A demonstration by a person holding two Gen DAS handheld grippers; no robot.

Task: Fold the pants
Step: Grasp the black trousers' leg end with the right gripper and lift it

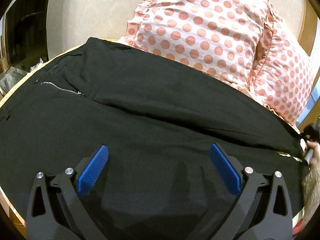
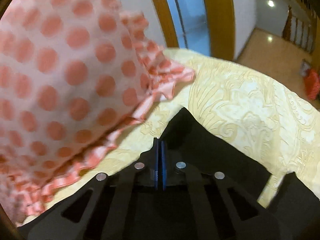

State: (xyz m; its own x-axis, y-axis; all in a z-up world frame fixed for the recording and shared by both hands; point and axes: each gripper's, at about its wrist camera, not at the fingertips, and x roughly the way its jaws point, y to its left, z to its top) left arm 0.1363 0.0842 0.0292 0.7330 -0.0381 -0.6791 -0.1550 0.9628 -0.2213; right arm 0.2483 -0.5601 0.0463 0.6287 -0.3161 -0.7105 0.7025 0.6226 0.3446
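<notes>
Black pants (image 1: pixel 152 108) lie spread across the bed, waistband and open zipper (image 1: pixel 62 88) at the left, legs running right. My left gripper (image 1: pixel 159 152) is open, its blue pads (image 1: pixel 94 172) wide apart just above the near leg, holding nothing. My right gripper (image 2: pixel 159 146) is shut on the black pants fabric (image 2: pixel 184 128) at the leg end and lifts it in a peak above the bedsheet. The right gripper also shows at the far right edge of the left wrist view (image 1: pixel 309 138).
A pink polka-dot pillow (image 1: pixel 216 32) with ruffled edges lies along the far side of the pants, and shows in the right wrist view (image 2: pixel 60 76). A cream patterned bedsheet (image 2: pixel 250 104) covers the bed. A wooden door frame (image 2: pixel 160 14) and open floor lie beyond.
</notes>
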